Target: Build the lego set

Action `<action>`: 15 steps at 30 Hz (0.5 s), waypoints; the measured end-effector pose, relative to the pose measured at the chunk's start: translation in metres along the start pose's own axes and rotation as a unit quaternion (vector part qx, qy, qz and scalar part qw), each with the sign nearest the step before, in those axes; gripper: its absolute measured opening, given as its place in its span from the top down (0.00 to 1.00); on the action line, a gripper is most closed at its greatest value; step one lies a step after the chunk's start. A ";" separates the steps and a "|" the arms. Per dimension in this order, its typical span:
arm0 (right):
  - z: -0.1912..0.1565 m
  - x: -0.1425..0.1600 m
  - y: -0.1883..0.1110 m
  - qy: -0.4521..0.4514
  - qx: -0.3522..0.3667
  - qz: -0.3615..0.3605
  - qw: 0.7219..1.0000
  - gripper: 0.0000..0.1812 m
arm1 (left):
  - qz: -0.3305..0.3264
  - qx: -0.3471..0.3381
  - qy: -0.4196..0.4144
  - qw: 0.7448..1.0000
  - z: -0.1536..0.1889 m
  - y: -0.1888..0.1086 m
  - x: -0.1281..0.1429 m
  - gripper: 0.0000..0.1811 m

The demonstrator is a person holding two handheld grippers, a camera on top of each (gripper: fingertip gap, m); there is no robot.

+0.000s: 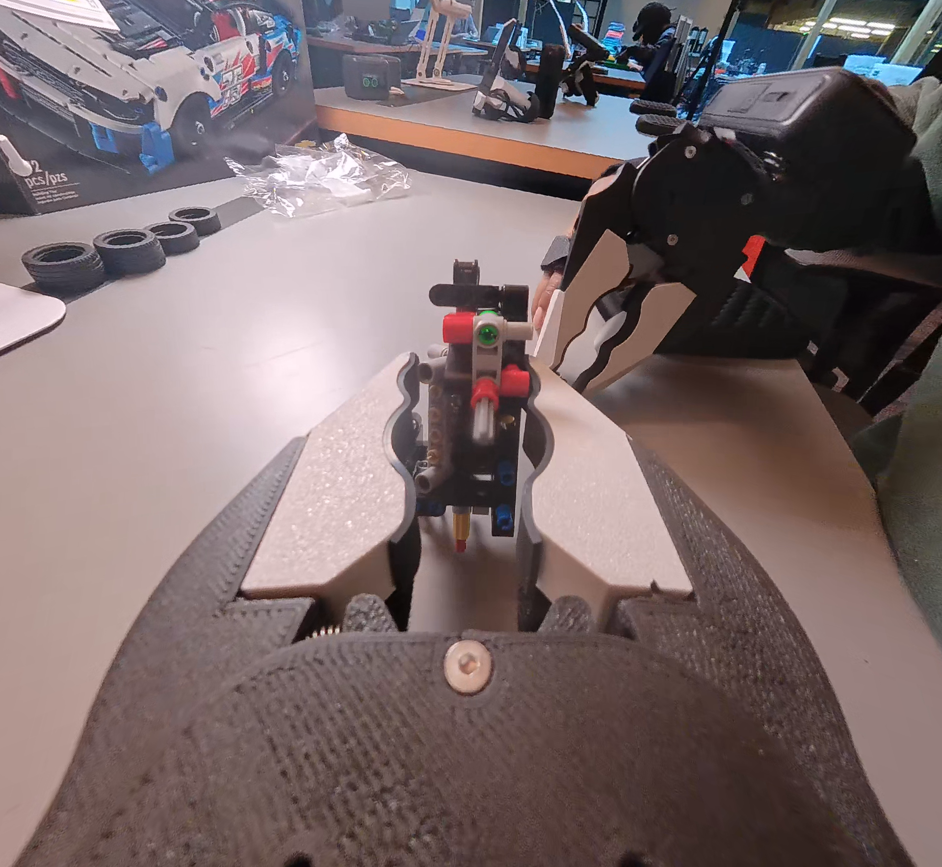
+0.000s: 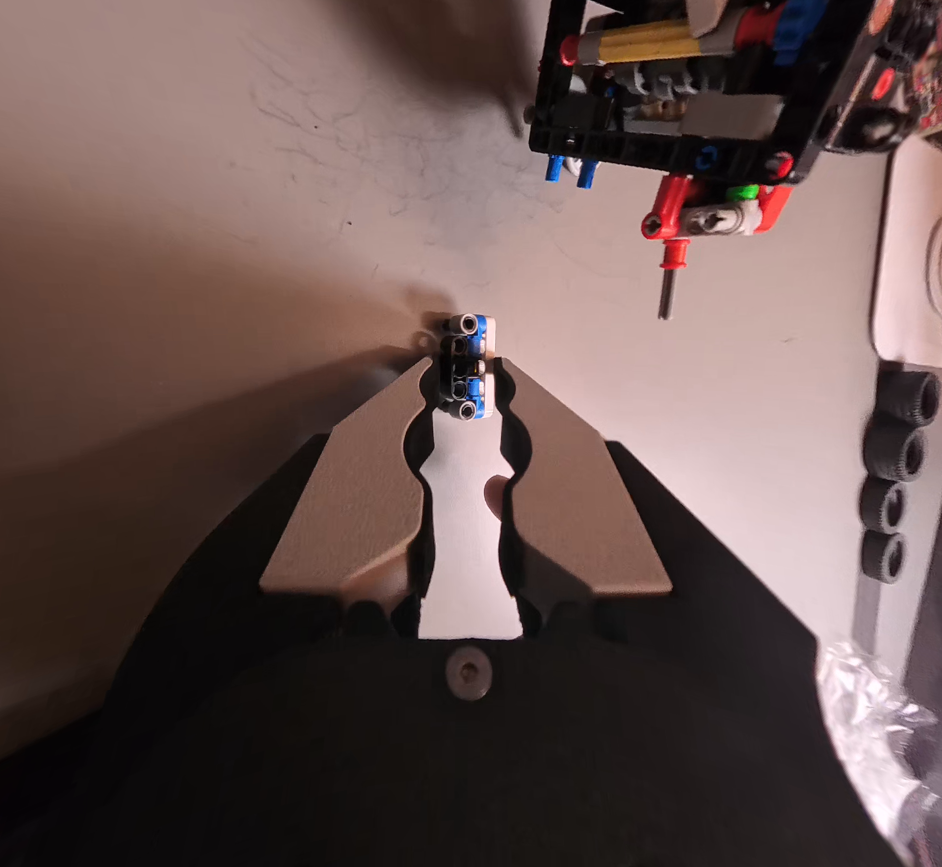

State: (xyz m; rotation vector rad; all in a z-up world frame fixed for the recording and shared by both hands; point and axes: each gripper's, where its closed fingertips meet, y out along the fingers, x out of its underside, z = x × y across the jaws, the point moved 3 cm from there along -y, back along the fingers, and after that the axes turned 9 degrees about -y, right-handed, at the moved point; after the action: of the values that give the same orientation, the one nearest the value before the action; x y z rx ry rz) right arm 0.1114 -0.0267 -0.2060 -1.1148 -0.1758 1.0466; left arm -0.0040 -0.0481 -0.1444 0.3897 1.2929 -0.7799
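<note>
My left gripper (image 1: 471,383) is shut on a black Technic frame assembly (image 1: 474,414) with red, grey, green and yellow parts, and holds it upright above the table. The assembly also shows at the top right of the right wrist view (image 2: 662,78). My right gripper (image 2: 465,366) points down at the table, its tips closed on the sides of a small black, blue and white sub-assembly (image 2: 471,338) that rests on the tabletop. The right gripper (image 1: 571,373) shows just right of the frame in the left wrist view, where its tips are partly hidden.
Several black tyres (image 1: 127,251) lie in a row at the left, also seen in the right wrist view (image 2: 897,475). The set's box (image 1: 153,52) stands behind them. A crumpled clear bag (image 1: 316,174) lies near the box. The table edge (image 1: 764,383) runs at the right.
</note>
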 end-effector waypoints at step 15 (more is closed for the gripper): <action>0.008 -0.004 -0.003 0.068 -0.029 0.027 0.997 0.89 | -0.031 0.003 0.027 0.999 -0.003 -0.009 0.005 0.79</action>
State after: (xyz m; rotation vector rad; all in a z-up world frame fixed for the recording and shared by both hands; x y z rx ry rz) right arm 0.1067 -0.0251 -0.1982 -1.2440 -0.0680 1.0158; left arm -0.0117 -0.0535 -0.1488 0.3779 1.3593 -0.8307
